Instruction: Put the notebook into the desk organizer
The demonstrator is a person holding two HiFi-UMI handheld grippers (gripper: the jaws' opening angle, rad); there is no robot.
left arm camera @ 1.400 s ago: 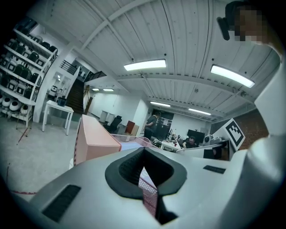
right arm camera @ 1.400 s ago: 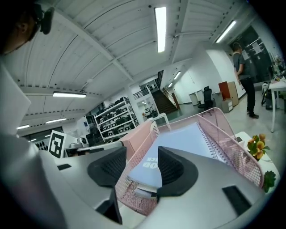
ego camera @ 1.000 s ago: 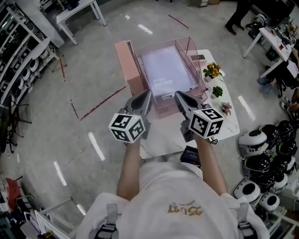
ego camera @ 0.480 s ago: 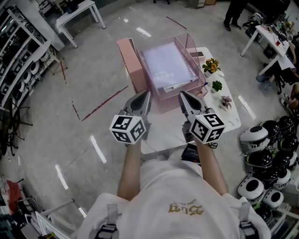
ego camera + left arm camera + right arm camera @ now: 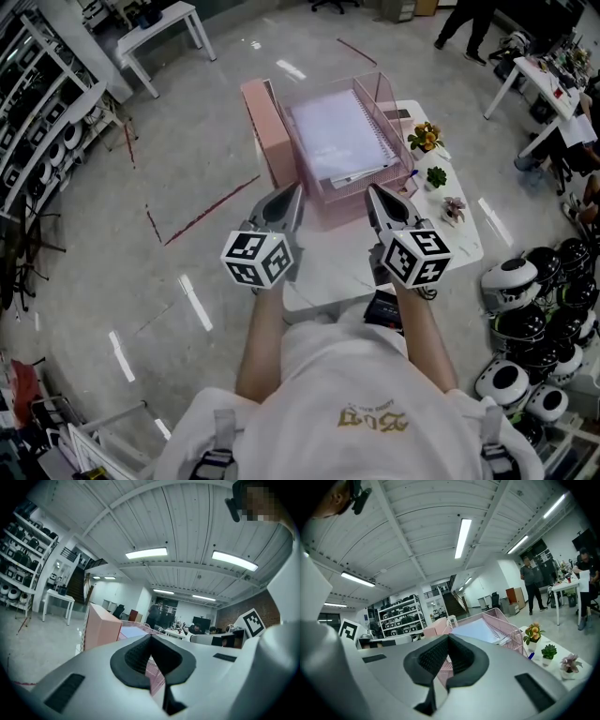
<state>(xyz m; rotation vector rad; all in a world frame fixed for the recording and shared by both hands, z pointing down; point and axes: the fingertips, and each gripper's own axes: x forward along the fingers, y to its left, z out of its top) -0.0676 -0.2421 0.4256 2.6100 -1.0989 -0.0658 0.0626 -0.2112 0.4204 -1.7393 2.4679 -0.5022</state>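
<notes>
The pink mesh desk organizer (image 5: 281,141) stands on the white table (image 5: 459,246). A white spiral notebook (image 5: 336,136) lies flat in its top tray, its near corner jutting over the front rim. My left gripper (image 5: 294,191) and right gripper (image 5: 373,191) hover side by side just short of the organizer's front, both shut and empty. In the left gripper view the shut left gripper (image 5: 151,639) points at the organizer (image 5: 101,629), and the notebook (image 5: 133,631) shows behind it. From the right gripper view the right gripper (image 5: 448,637) aims at the mesh tray (image 5: 508,620) with the notebook (image 5: 480,631) inside.
Three small potted plants (image 5: 427,141) (image 5: 437,178) (image 5: 455,213) line the table's right side beside a dark flat item (image 5: 397,114). Several helmets (image 5: 525,319) pile up on the floor at right. Shelving (image 5: 37,103) runs along the left, and people stand at desks in the back.
Both grippers have drawn back a little from the organizer's front. The notebook stays in the top tray.
</notes>
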